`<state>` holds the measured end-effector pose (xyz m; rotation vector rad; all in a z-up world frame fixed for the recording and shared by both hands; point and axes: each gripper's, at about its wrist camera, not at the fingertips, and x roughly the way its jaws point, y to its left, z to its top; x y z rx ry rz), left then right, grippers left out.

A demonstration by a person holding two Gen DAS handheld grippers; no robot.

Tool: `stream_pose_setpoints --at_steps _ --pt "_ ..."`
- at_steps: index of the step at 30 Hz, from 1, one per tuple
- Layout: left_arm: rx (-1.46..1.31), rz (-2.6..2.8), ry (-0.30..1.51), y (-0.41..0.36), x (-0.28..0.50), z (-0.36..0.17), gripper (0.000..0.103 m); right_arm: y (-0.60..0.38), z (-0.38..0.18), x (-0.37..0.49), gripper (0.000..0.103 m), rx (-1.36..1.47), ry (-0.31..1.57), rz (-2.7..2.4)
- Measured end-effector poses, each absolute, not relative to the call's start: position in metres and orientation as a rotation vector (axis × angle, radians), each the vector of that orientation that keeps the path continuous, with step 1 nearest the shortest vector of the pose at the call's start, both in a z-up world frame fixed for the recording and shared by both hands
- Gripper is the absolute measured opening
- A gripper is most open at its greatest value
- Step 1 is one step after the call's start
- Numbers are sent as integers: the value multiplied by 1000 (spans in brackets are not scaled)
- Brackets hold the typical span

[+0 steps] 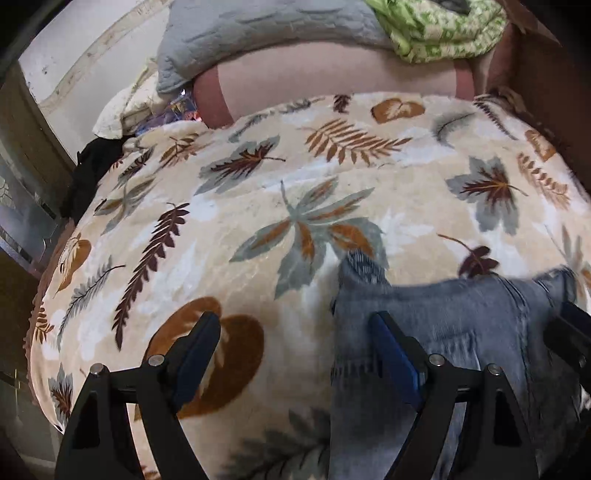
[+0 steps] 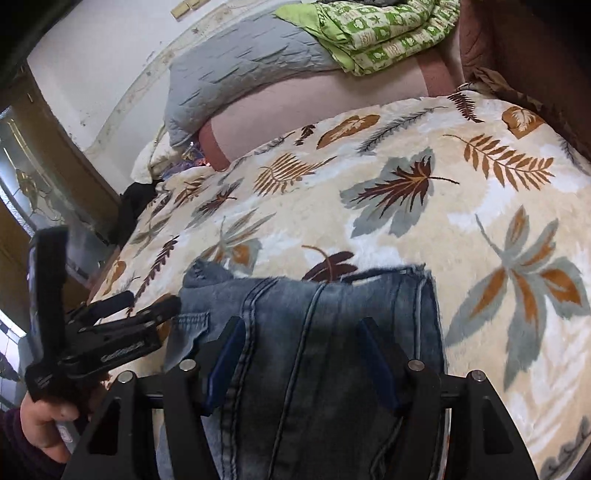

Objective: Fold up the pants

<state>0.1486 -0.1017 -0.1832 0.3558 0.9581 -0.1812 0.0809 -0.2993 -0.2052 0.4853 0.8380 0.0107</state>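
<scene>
Blue denim pants (image 2: 332, 295) lie on a leaf-patterned blanket (image 2: 443, 240), their frayed end toward the middle of the bed. My right gripper (image 2: 301, 328) hangs just over them, jaws apart, the denim spreading flat between and under its fingers. In the left wrist view the pants (image 1: 461, 325) fill the lower right. My left gripper (image 1: 295, 328) stands open astride their left edge, one finger over bare blanket (image 1: 258, 184), the other over denim. A hand (image 2: 40, 417) holds the left gripper (image 2: 155, 304) at the pants' left side. A bit of the right gripper (image 1: 572, 325) shows at the edge.
At the bed's far end a grey quilted pillow (image 1: 258, 29) and a green patterned quilt (image 1: 443, 29) rest on a pink sheet (image 1: 332, 74). A dark garment (image 1: 92, 166) hangs at the bed's left edge. A wall and a glass-fronted door (image 2: 22, 177) stand left.
</scene>
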Motion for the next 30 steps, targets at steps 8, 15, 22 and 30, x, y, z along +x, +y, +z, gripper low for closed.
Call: stream_pose_setpoints --at_steps 8,15,22,30 --pt "376 -155 1045 -116 188 -216 86 -317 -233 104 68 561 923 -20" --pt "269 -185 999 -92 176 -193 86 -316 -210 71 68 565 871 1" --pt "308 -296 909 -70 106 -161 86 -299 -196 19 68 529 860 60" --pt "404 -363 958 -77 42 -191 86 -284 -225 -8 68 543 935 88"
